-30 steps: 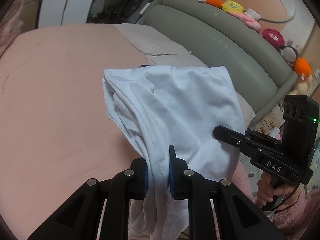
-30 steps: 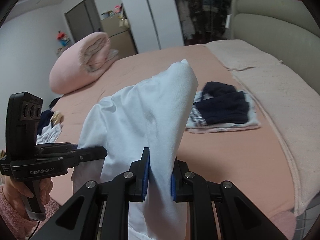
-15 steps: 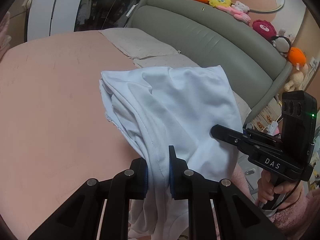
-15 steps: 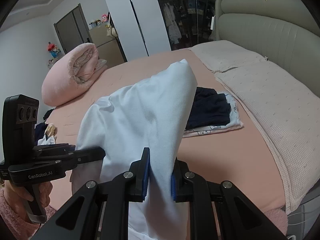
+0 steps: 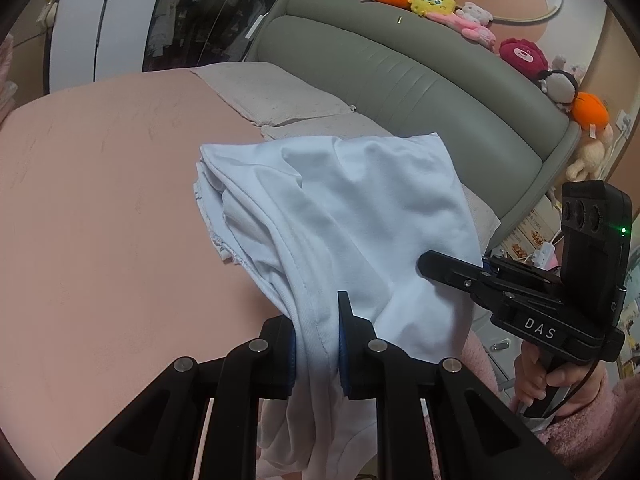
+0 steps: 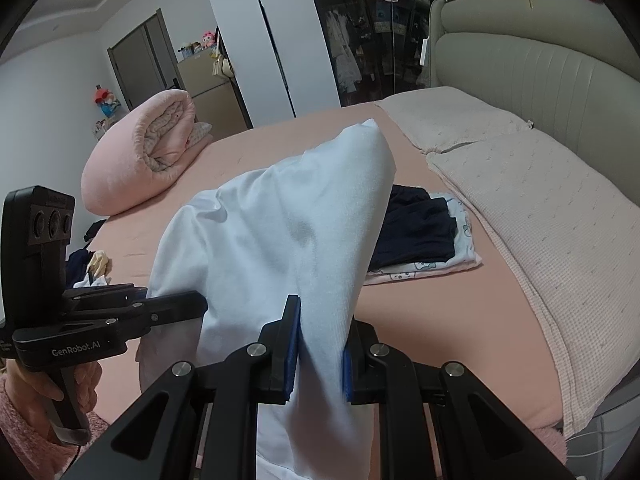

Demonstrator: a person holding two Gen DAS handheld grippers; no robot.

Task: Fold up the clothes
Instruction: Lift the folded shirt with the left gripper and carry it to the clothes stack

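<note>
Left wrist view: left tool (image 5: pixel 317 344) clenched on white garment (image 5: pixel 360 216), right tool (image 6: pixel 320 344) likewise; garment suspended above bed (image 5: pixel 100 200), likely held taut to align edges for folding.

Both wrist views now take in more of the room beyond the bed; in the left view the grey headboard (image 5: pixel 420 84) and its row of plush toys (image 5: pixel 520 54) sit lower and fuller in frame; in the right view the folded dark pile (image 6: pixel 416 236) lies further right and lower (its patterned underlayer now shows more), and the rolled pink quilt (image 6: pixel 140 156) stands larger; the white garment (image 6: pixel 288 240) hangs slightly higher against the pink sheet (image 5: pixel 100 200).
</note>
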